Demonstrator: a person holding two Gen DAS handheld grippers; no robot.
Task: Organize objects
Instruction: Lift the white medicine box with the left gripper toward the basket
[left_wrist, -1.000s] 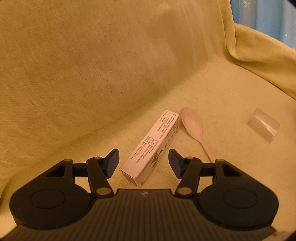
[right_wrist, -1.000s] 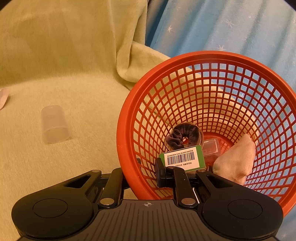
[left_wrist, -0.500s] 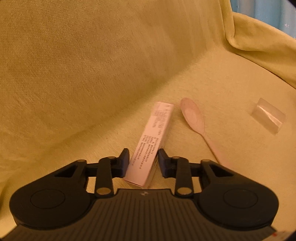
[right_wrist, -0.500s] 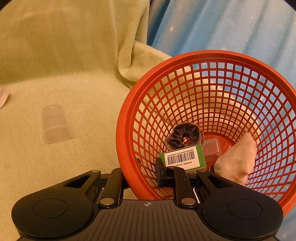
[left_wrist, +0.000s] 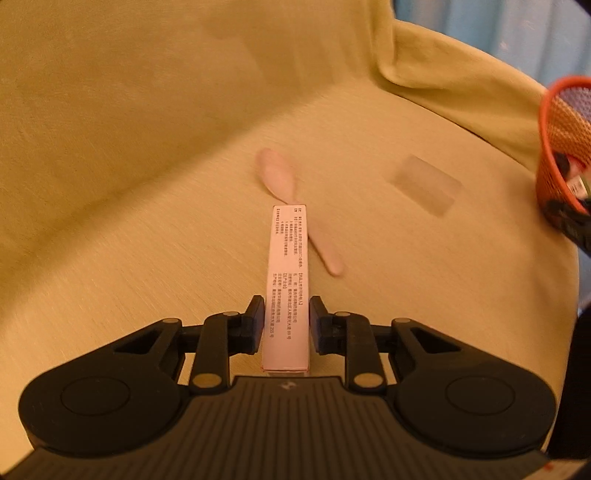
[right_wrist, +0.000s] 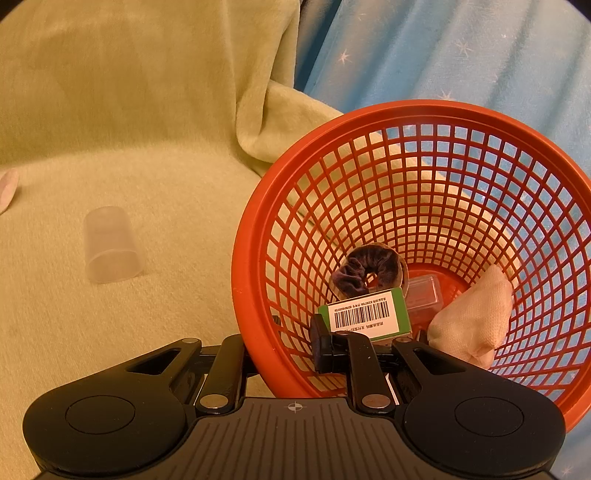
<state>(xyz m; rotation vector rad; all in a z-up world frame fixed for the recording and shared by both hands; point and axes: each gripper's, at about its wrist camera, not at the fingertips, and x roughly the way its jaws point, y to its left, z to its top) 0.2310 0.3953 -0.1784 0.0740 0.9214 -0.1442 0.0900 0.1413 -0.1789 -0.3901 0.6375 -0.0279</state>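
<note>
Left gripper (left_wrist: 287, 317) clamped on the box (left_wrist: 287, 280), frame centre; its jaws have just been closing.
Right gripper (right_wrist: 280, 345) pinches the basket (right_wrist: 251, 236) rim, lower centre; spoon (left_wrist: 280, 177) beyond the box.

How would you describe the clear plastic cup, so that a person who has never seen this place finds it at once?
Start at the red mesh basket on the yellow-green blanket. On the open blanket beside the basket lies the clear plastic cup, on its side. It is the only see-through thing out there; its neighbour, the pink spoon, is opaque and flat.
</note>
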